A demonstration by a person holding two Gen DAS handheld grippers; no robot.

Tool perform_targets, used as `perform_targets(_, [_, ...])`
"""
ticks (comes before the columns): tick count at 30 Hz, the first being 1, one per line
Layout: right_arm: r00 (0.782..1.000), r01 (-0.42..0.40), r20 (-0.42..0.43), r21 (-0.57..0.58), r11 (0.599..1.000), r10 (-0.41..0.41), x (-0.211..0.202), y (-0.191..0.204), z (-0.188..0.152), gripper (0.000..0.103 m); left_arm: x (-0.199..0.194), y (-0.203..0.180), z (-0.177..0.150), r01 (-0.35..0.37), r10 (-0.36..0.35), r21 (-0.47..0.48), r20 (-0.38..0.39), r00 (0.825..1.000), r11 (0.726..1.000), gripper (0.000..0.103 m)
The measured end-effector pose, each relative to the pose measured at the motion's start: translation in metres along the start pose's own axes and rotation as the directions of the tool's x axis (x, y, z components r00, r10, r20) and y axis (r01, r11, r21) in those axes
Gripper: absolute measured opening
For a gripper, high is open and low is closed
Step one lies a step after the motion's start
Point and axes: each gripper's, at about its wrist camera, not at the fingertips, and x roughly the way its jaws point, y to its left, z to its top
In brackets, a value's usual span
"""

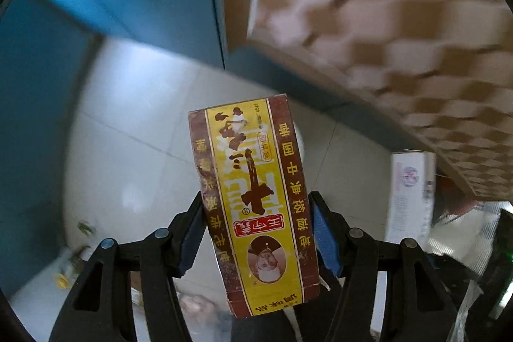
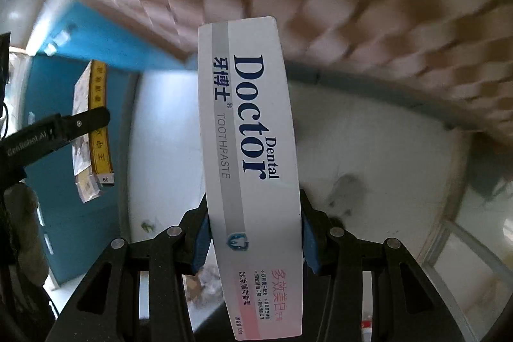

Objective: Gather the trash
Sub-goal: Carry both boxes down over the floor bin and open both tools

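Left wrist view looks down past the left gripper, whose blue pads press on both long sides of a tall yellow-and-brown cardboard carton printed with Chinese characters — clenched on it about halfway along, the carton's far end sticking well beyond the fingertips. Below the carton lies a pale tiled floor, with a blue wall panel beyond it and a blurred beige egg-crate foam sheet to the carton's right.

Right wrist view shows the right gripper clamped the same way on a long white cardboard toothpaste box lettered "Doctor Dental", its blue pads on the box's two long edges near its lower half. The yellow-and-brown carton appears well to the left of the toothpaste box, with a black finger of the other gripper across it. A round white surface with a dark smudge sits under the toothpaste box; whether it is a bin I cannot tell.

Likely risks: both boxes are light, hollow card held by their sides, so a hard squeeze could crush them and a loose one could let them pivot or slip out. The blur suggests quick movement — a long overhanging end could clip the foam sheet or the wall panel and be knocked askew.
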Motion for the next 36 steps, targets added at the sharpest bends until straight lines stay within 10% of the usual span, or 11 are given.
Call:
perform_targets(12, [0.975, -0.014, -0.220, -0.005, 1.000, 0.013, 0.278, -0.025, 0.045, 0.049, 0.235, 0.033, 0.041, 0.068, -0.079, -0.065, -0.178, 0.981, 0.996, 0.062])
perform_targets(18, [0.956, -0.026, -0.294, -0.025, 0.999, 0.018, 0.328, -0.039, 0.052, 0.050, 0.246, 0.053, 0.033, 0.029, -0.047, -0.110, -0.163, 0.985, 0.994, 0.099])
perform_targets(25, [0.973, 0.028, -0.228, -0.057, 0.998, -0.040, 0.301, -0.046, 0.045, 0.098, 0.196, 0.050, -0.004, -0.149, 0.146, -0.087, -0.040, 0.988, 0.985, 0.099])
perform_targets(36, [0.983, 0.158, -0.075, -0.139, 0.978, -0.169, 0.184, -0.008, 0.045, 0.102, 0.087, 0.028, -0.037, -0.203, 0.209, -0.119, 0.037, 0.977, 0.972, 0.099])
